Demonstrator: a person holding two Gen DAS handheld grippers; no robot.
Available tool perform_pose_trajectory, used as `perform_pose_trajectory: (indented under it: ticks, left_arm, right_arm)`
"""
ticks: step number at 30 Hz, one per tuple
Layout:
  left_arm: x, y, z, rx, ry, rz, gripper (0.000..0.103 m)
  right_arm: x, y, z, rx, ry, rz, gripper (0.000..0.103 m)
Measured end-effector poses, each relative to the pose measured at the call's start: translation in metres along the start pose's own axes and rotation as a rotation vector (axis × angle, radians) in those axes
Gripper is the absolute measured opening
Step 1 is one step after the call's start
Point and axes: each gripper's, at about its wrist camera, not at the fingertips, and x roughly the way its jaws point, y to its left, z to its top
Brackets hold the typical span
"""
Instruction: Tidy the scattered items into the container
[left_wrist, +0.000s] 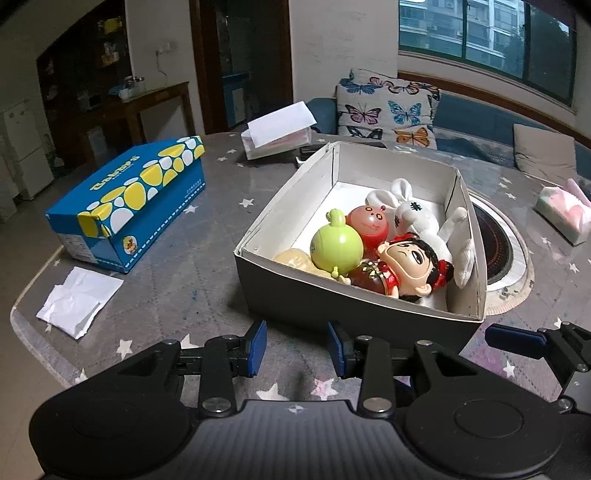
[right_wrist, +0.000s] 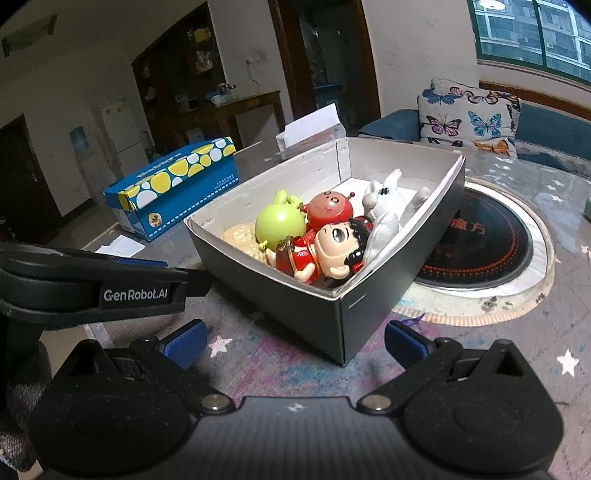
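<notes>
Left wrist view: left claw (left_wrist: 295, 349) sits low at 6 o'clock, blue pads partly apart, nothing between them, only star-print table (left_wrist: 192, 266) cloth in the gap. Container (left_wrist: 325, 299), a grey box with white lining, is just beyond it toward 12 to 1 o'clock, near corner facing the camera. Inside: green round toy (left_wrist: 336, 248), red round toy (left_wrist: 369, 223) behind it, doll in red (left_wrist: 402, 267) lying on its side at the near wall, white plush rabbit (left_wrist: 413, 212) slumped along the right wall, a cream toy (left_wrist: 293, 258) mostly buried under the green one. Toys are piled, not arranged, so likely dropped in one by one. Blue-and-yellow box (left_wrist: 140, 206) at 10 o'clock, crumpled white paper (left_wrist: 77, 301) at 9 o'clock, both well apart from the container. Tip of the right claw (left_wrist: 517, 334) pokes in at 3 o'clock; its opening cannot be read here. Pink-white pack at the far right edge is cut off.

Right wrist view: right claw (right_wrist: 293, 341) at 6 o'clock, pads spread wide, empty, the container's (right_wrist: 266, 280) near corner just ahead between them. The left tool's black body crosses at 9 o'clock and hides part of the table (right_wrist: 480, 354) there. Same toys visible; cream toy half hidden, rabbit's face hard to make out. Round burner (right_wrist: 487, 240) inset in the table at 2 o'clock, container's far side overlapping its rim. No loose toys seen on the table, so the tidying looks essentially finished; the paper may not count.
</notes>
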Motion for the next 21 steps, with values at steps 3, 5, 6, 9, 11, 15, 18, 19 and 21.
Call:
perform_pose_trajectory:
  ticks: [3, 5, 6, 9, 11, 15, 18, 19, 21]
  left_arm:
    - [-0.003, -0.004, -0.001, -0.009, 0.005, 0.033, 0.039]
    - [-0.004, -0.007, -0.001, -0.015, 0.01, 0.053, 0.039]
    - [-0.005, -0.009, -0.001, -0.018, 0.013, 0.065, 0.039]
    - [-0.006, -0.011, -0.003, -0.027, 0.016, 0.096, 0.039]
    - [-0.006, -0.012, -0.003, -0.037, 0.025, 0.114, 0.039]
    - [-0.005, -0.011, -0.005, -0.058, 0.039, 0.144, 0.039]
    - [-0.004, -0.009, -0.007, -0.074, 0.047, 0.154, 0.039]
    - [-0.004, -0.008, -0.007, -0.076, 0.047, 0.156, 0.039]
    - [-0.003, -0.005, -0.007, -0.072, 0.045, 0.154, 0.039]
  right_arm:
    - [-0.002, -0.005, 0.001, -0.002, -0.009, 0.021, 0.103]
    - [-0.003, -0.008, 0.001, -0.001, -0.01, 0.039, 0.103]
    - [-0.004, -0.009, 0.001, -0.001, -0.009, 0.045, 0.103]
    - [-0.004, -0.013, 0.0, -0.008, -0.004, 0.067, 0.103]
    - [-0.003, -0.015, -0.001, -0.017, 0.002, 0.084, 0.103]
    - [0.001, -0.017, 0.001, -0.021, 0.018, 0.109, 0.103]
    - [0.003, -0.017, 0.001, -0.023, 0.026, 0.121, 0.103]
    - [0.004, -0.016, 0.002, -0.024, 0.029, 0.121, 0.103]
    - [0.005, -0.014, 0.002, -0.029, 0.03, 0.118, 0.103]
